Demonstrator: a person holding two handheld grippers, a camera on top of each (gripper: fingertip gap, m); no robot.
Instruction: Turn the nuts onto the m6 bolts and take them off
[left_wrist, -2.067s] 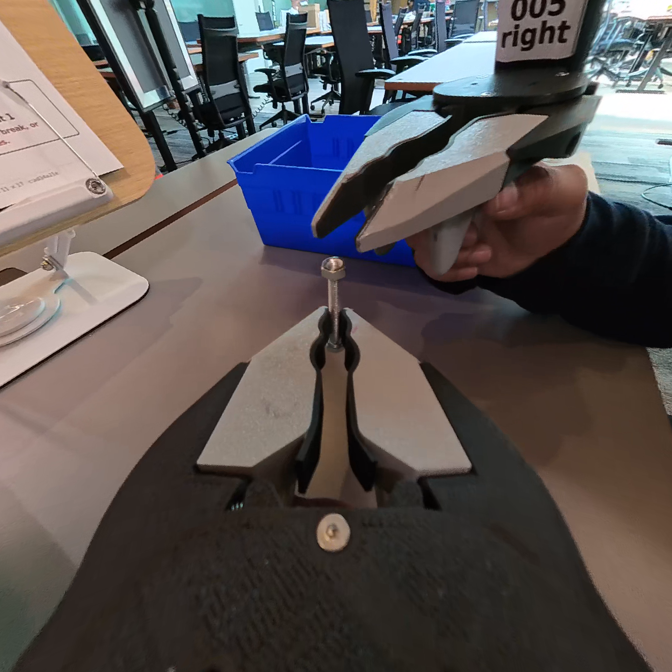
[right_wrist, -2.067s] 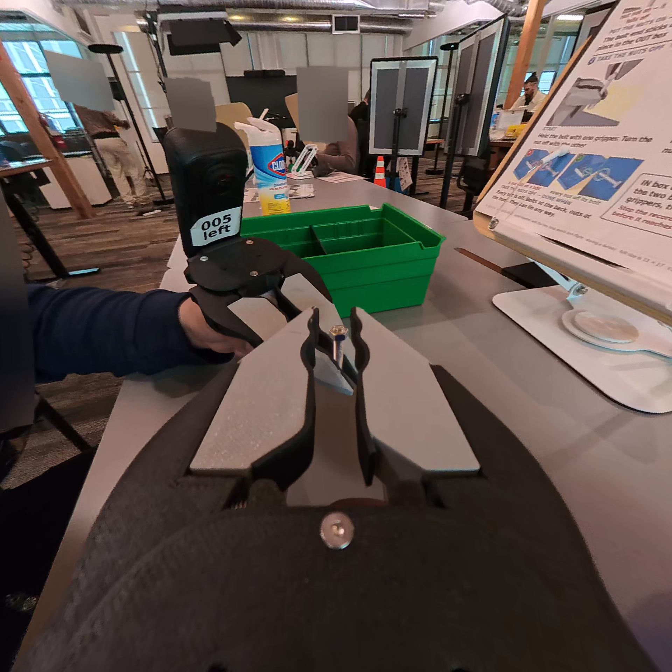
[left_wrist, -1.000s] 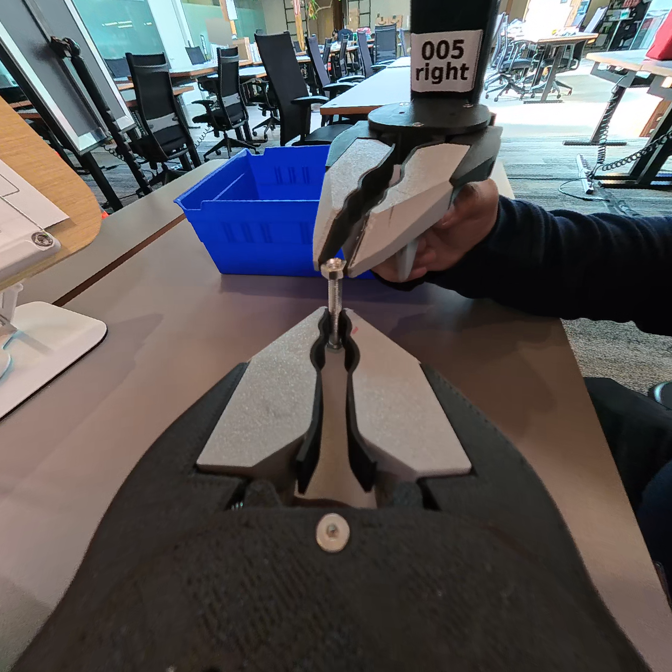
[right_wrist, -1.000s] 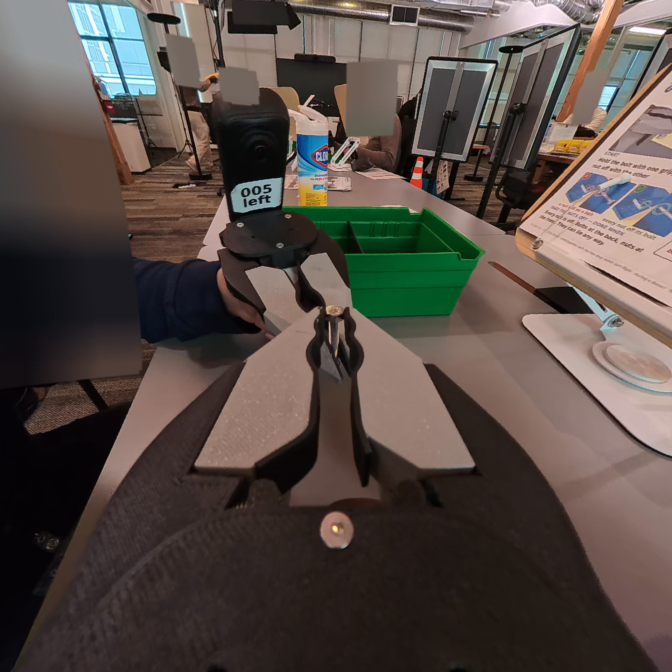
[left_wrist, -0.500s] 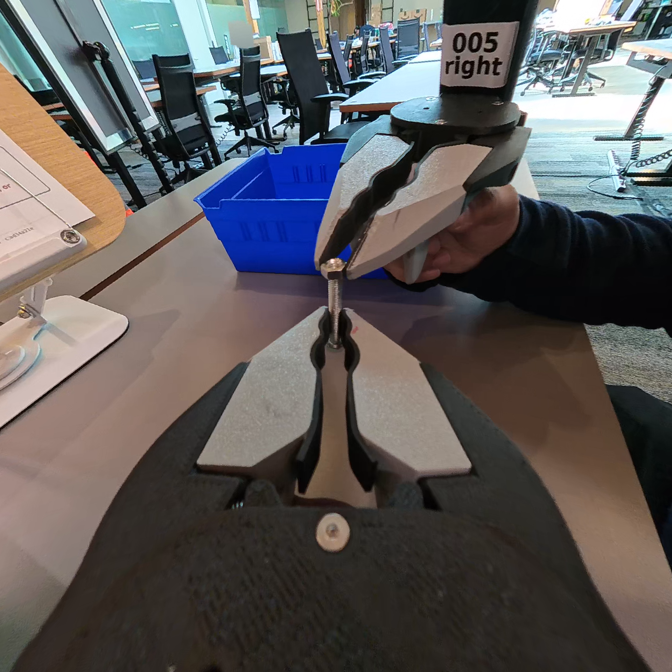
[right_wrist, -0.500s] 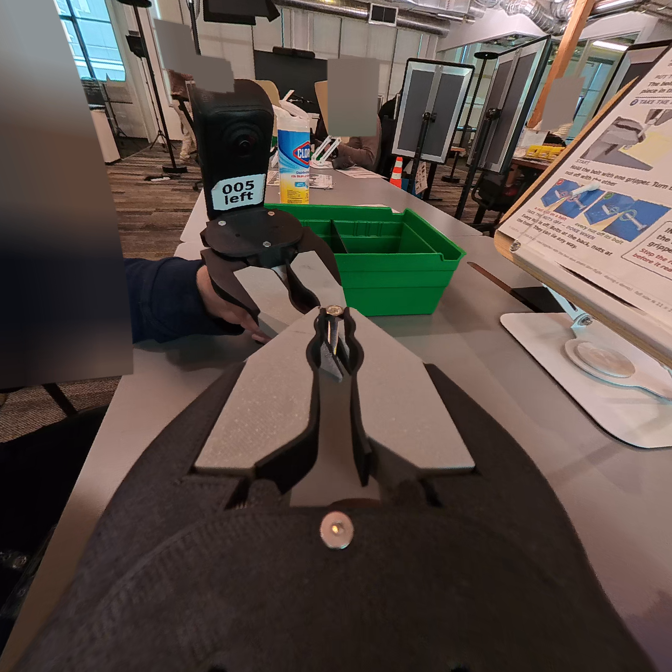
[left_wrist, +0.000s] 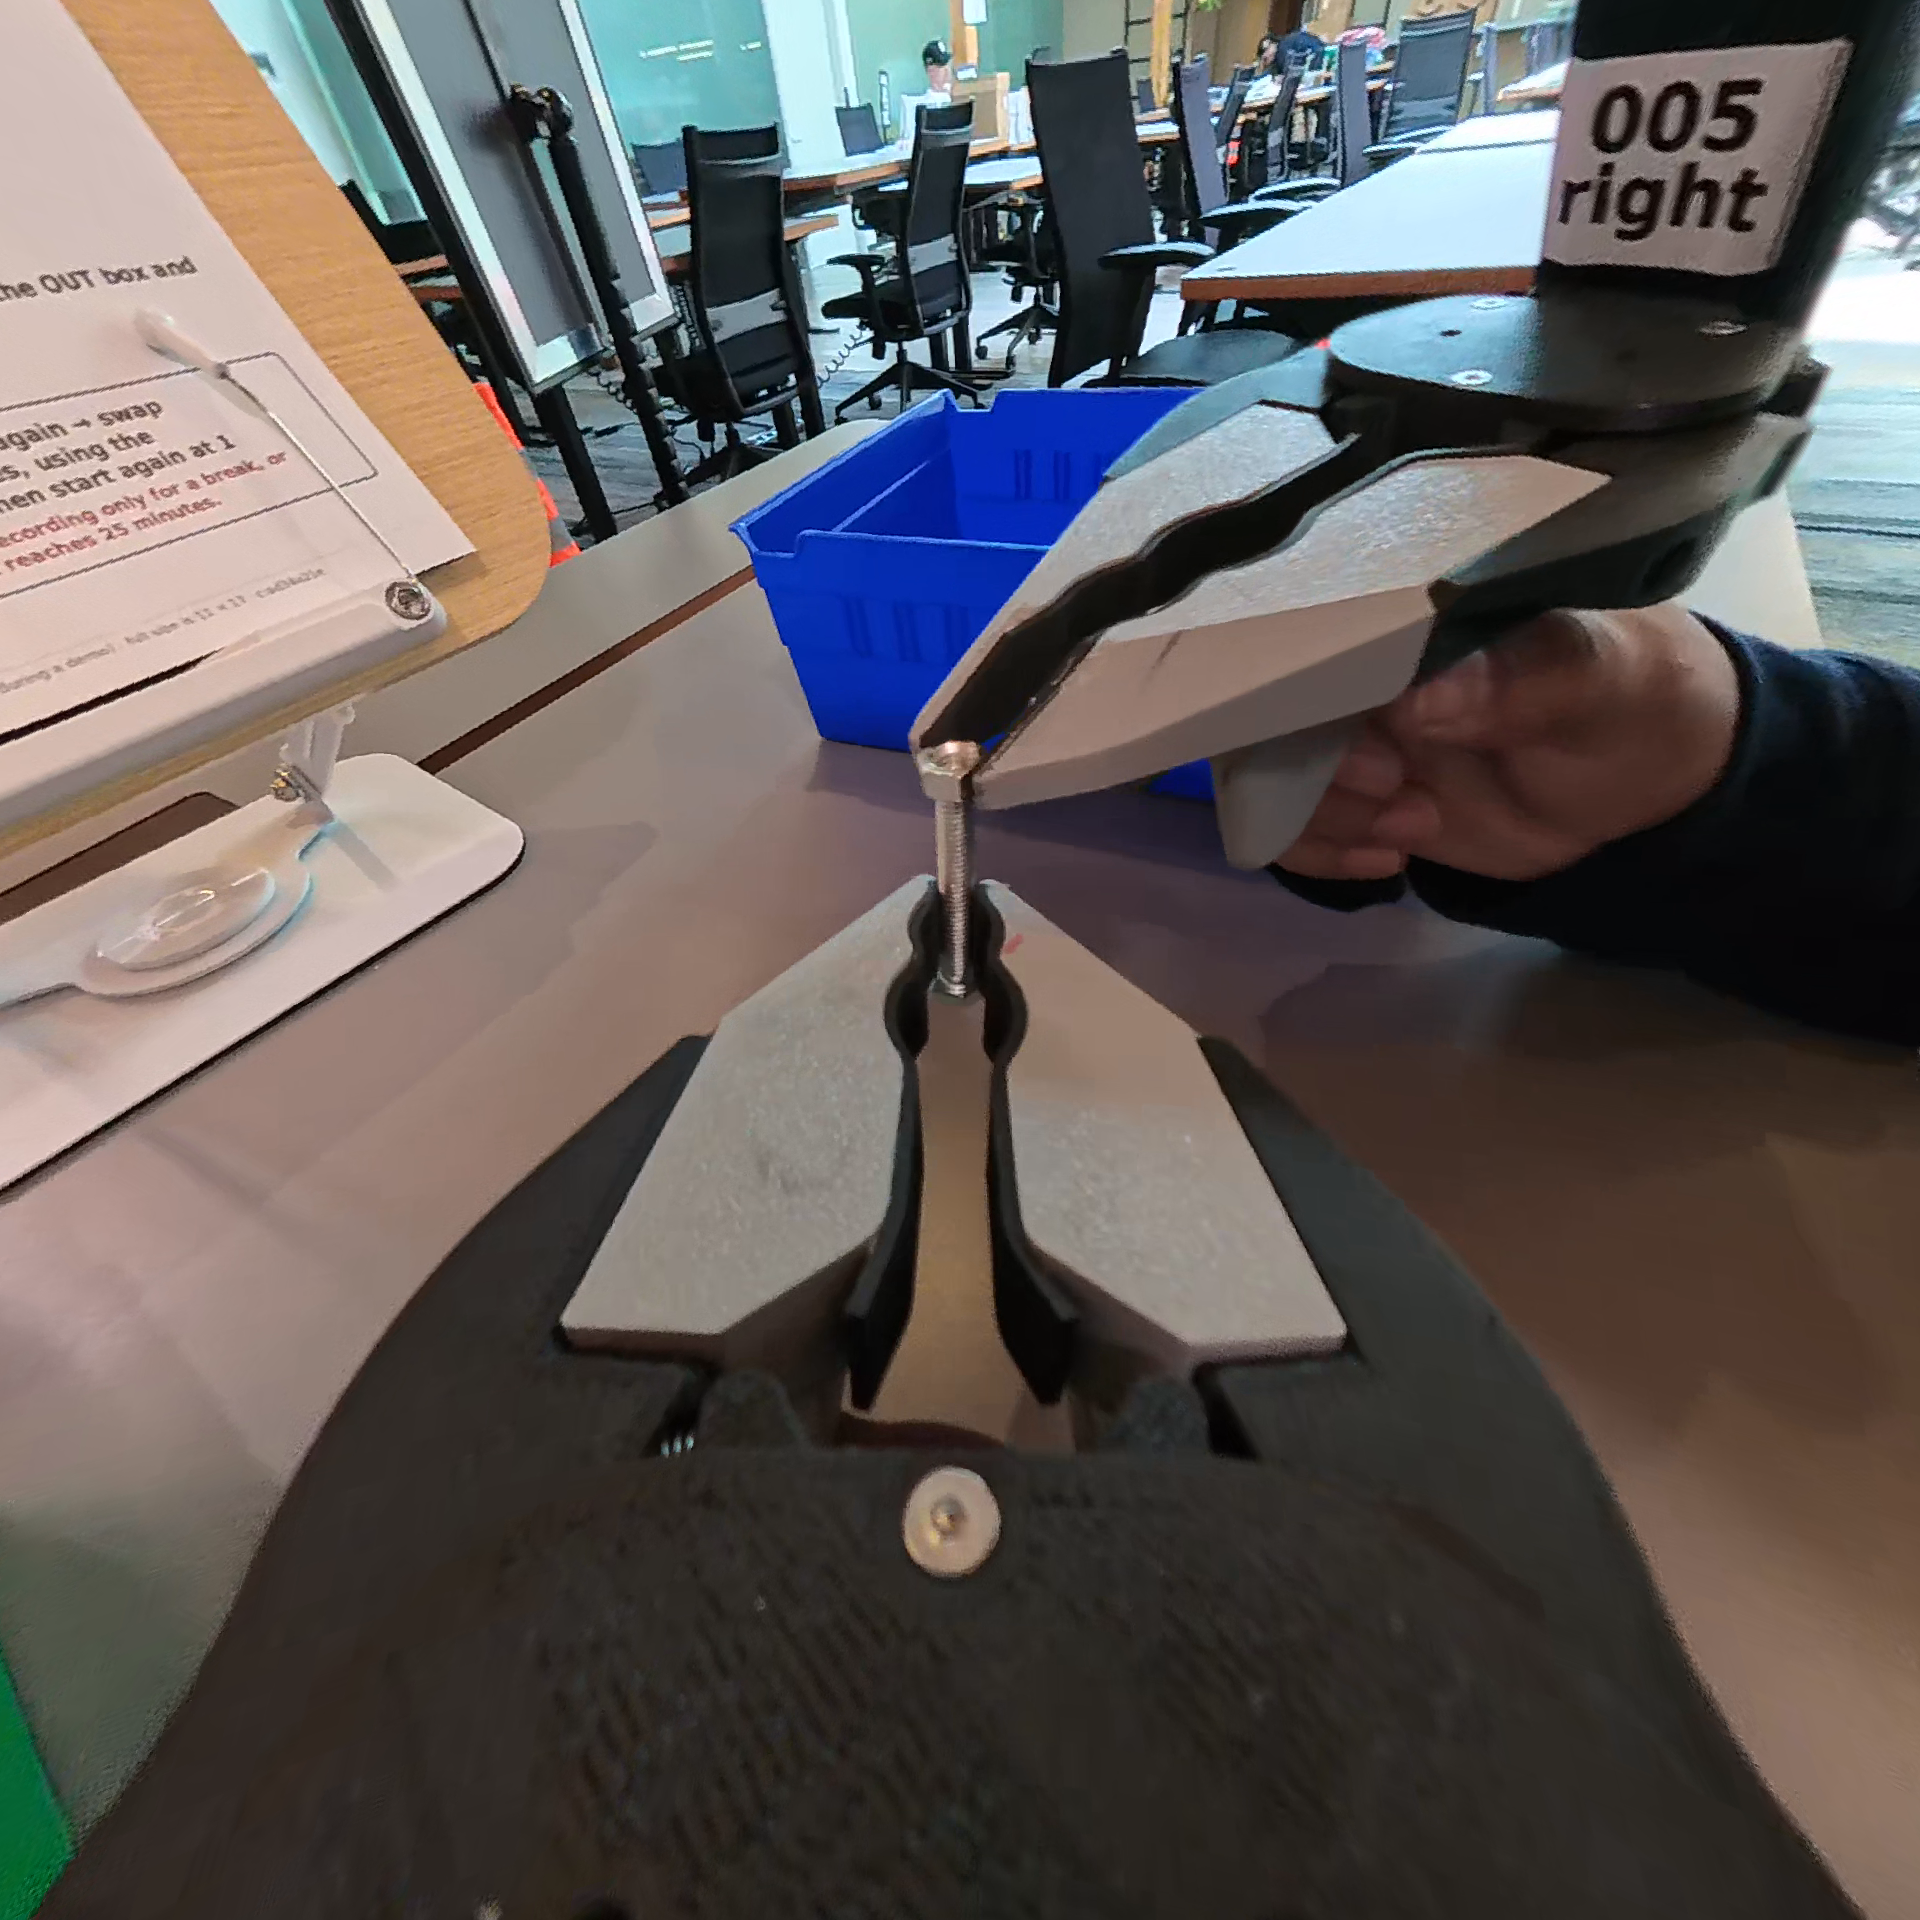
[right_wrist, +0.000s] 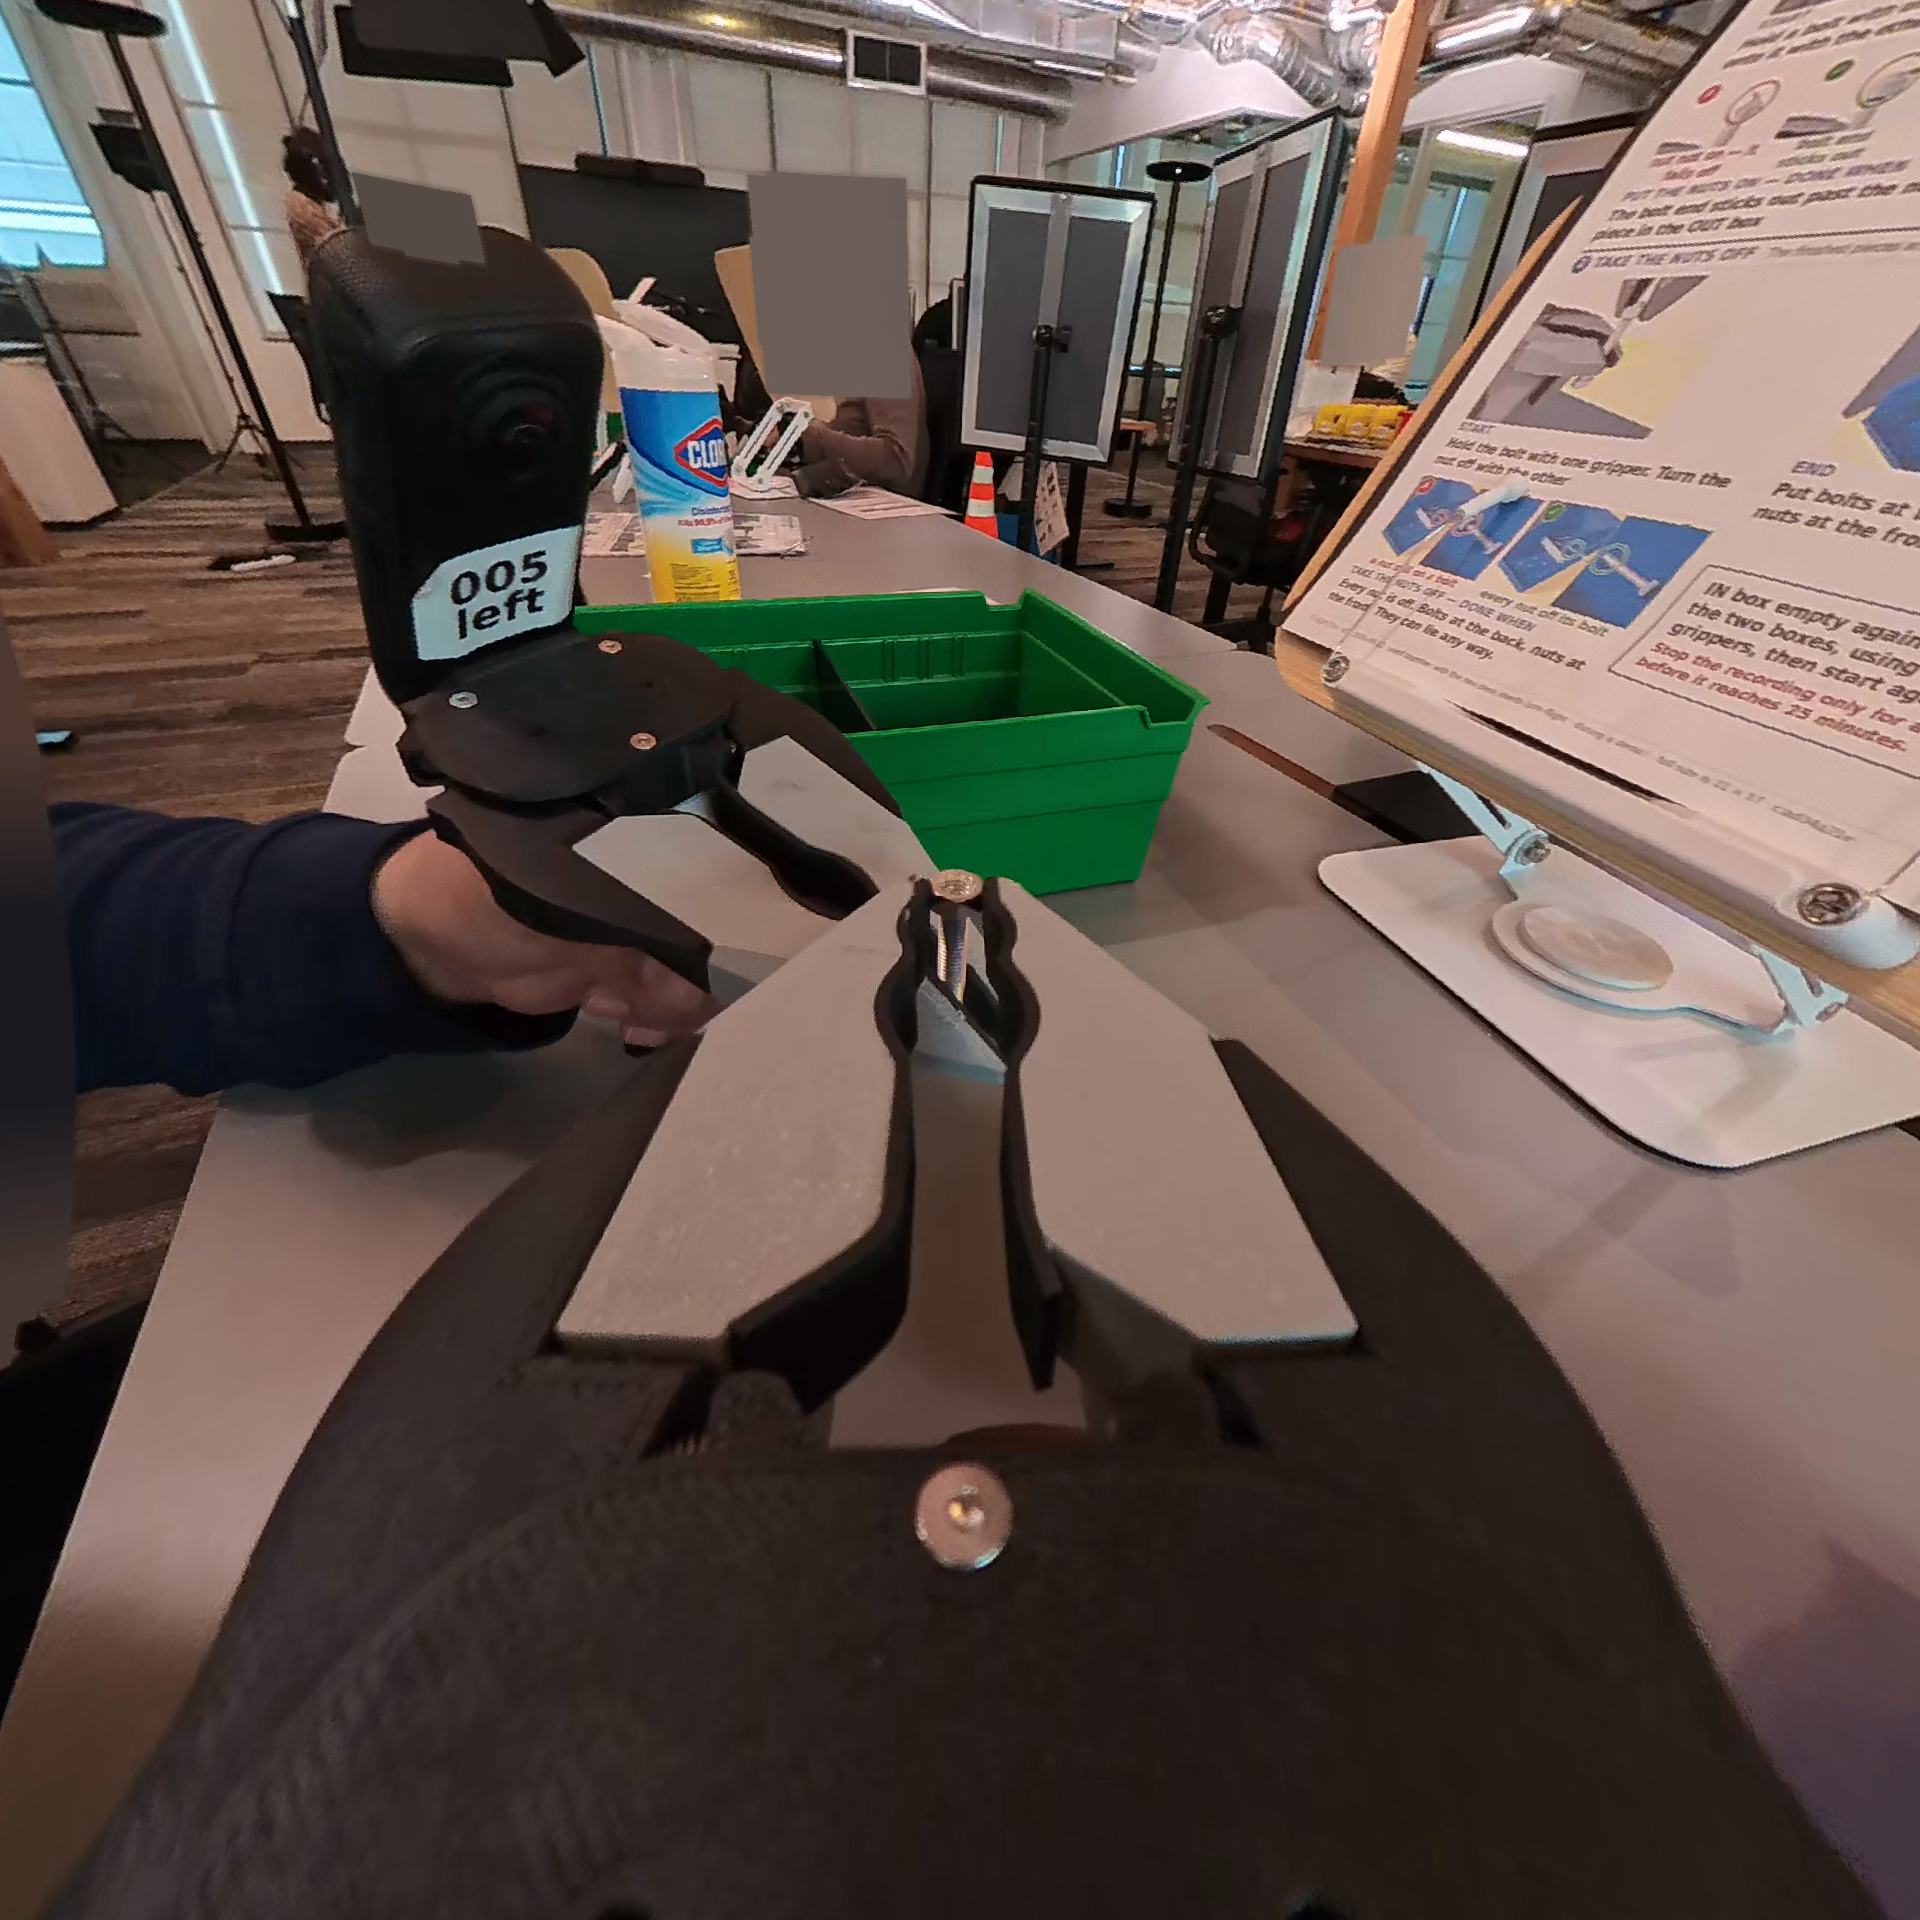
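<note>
Grey table (left_wrist: 416, 1091), left hand-held gripper (left_wrist: 954, 935) clamping bolt (left_wrist: 953, 873), right hand-held gripper (left_wrist: 951, 753) pinching nut (left_wrist: 945, 764)

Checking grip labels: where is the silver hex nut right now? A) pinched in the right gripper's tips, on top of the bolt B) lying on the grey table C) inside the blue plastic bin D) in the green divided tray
A: the silver hex nut sits pinched in the right gripper tips atop the upright threaded steel bolt, which the left gripper clamps lower down.

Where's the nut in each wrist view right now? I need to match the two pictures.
Left wrist view: the nut sits just above centre, atop the upright bolt, pinched by the right gripper.
Right wrist view: the nut is at centre, between this gripper's own fingertips.
Shared landmark: the bolt, held below by the left gripper.
</note>
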